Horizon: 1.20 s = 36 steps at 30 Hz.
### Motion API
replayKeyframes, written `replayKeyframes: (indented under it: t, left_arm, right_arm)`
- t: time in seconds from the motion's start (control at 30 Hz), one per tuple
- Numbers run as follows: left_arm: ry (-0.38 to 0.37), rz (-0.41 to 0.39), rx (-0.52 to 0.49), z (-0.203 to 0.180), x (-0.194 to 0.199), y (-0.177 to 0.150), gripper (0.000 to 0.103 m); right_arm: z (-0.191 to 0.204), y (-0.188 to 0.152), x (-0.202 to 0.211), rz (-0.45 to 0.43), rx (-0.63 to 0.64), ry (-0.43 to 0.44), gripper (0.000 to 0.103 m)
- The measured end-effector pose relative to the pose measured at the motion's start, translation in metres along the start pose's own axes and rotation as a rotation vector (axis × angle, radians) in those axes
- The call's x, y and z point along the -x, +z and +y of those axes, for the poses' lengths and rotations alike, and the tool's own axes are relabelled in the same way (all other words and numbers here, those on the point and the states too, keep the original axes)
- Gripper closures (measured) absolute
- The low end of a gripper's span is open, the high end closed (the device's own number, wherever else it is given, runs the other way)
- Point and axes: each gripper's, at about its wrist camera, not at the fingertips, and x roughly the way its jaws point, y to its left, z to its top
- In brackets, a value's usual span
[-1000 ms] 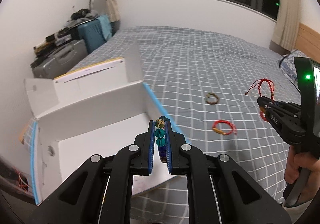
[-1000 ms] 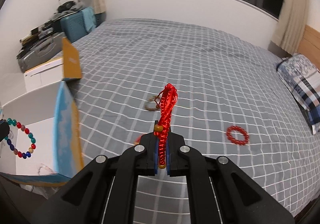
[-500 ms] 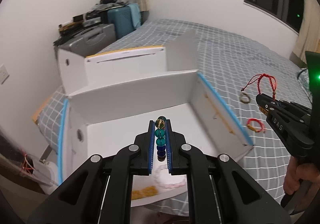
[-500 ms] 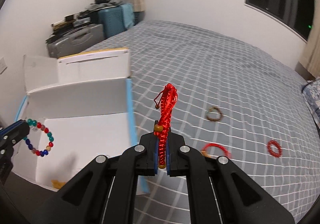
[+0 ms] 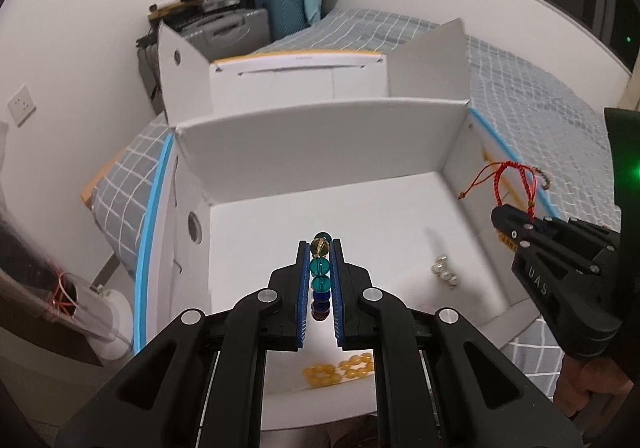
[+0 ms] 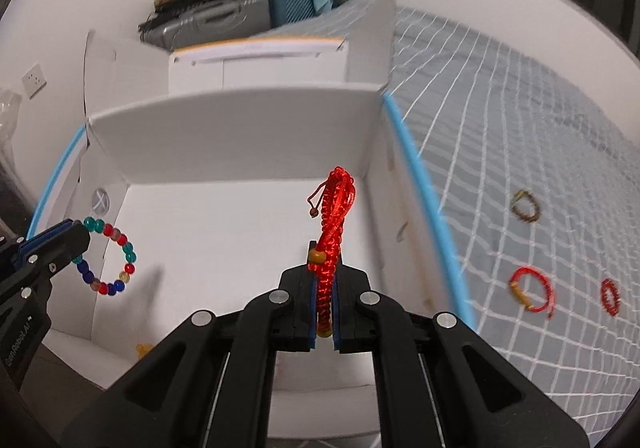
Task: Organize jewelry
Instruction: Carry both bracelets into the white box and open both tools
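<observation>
— Where did you have things, starting at the left?

— Your left tool [image 5: 320, 248] was pinching the multicoloured bead bracelet [image 6: 107, 257]. Its pads were pressed onto a run of green and blue beads, and the rest of the loop hung free over the left part of the open white box [image 5: 320, 136].

— What lay in the box itself?

— On its floor you had a yellow bead bracelet [image 5: 339, 368] near the front wall and a small cluster of pearl beads [image 5: 443, 270] further right (both lying loose, neither touching your tools).

— And your other hand?

— Your right tool [image 6: 325, 276] was clamped on the red woven cord bracelet [image 6: 335, 224], which stood up out of the closed pads above the right side of the box, just inside the blue-edged wall.

— Anything out on the bed?

— On the grey checked bed cover [image 6: 520, 120], to the right of the box, you had a brown bracelet [image 6: 525, 206], a red cord bracelet with a gold bead [image 6: 532, 294] and a small red bead ring [image 6: 610, 296], all apart from each other.
</observation>
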Motion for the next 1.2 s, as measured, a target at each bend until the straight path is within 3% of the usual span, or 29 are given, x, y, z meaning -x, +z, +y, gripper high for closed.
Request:
replayKeyframes:
  t: [0.33, 0.93, 1.0, 1.07, 1.2]
  left_arm:
    - [0.041, 0.076, 0.013, 0.009, -0.026, -0.010, 0.094]
    - [0.047, 0.102, 0.024, 0.009, -0.035, -0.008, 0.091]
    - [0.041, 0.103, 0.026, 0.008, -0.034, -0.007, 0.086]
    - [0.055, 0.095, 0.027, 0.008, -0.031, -0.007, 0.072]
    - [0.068, 0.064, 0.027, 0.009, -0.023, -0.007, 0.050]
  right_arm:
    - [0.012, -0.011, -0.029, 0.100, 0.024, 0.008, 0.099]
    - [0.016, -0.009, -0.030, 0.101, 0.038, -0.006, 0.096]
    - [0.016, -0.009, -0.028, 0.094, 0.036, -0.001, 0.085]
    - [0.015, -0.008, -0.024, 0.075, 0.029, -0.001, 0.061]
    - [0.014, -0.005, -0.014, 0.041, 0.024, 0.004, 0.048]
